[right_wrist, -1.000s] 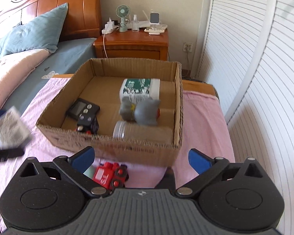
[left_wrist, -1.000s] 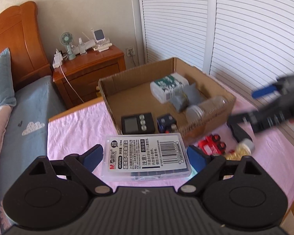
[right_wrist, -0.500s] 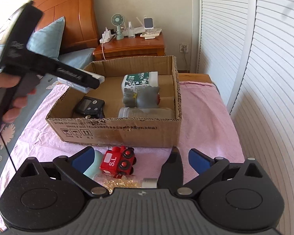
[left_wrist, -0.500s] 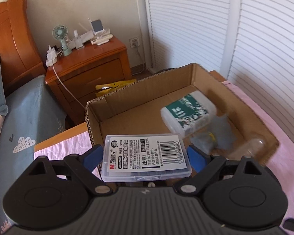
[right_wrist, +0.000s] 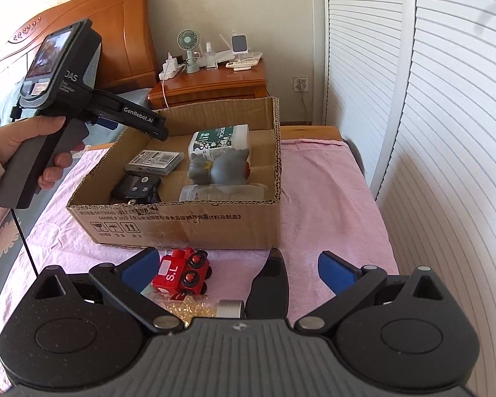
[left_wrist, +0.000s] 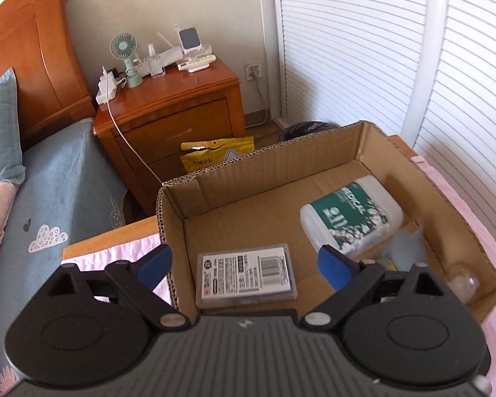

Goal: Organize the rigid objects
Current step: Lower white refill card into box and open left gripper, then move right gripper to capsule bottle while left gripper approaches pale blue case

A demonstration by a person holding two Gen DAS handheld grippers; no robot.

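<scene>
One cardboard box [right_wrist: 188,221], five items inside, one red toy train [right_wrist: 183,273] outside

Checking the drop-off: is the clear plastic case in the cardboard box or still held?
In the box. The clear case lies flat on the cardboard box floor; the left claw stands open above it, pads clear.

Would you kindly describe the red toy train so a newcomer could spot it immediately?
Find the cardboard box on the pink cloth. Just in front of its printed wall lies the train, beside a black tool. It is the only bright red thing there, marked "S.L".
</scene>
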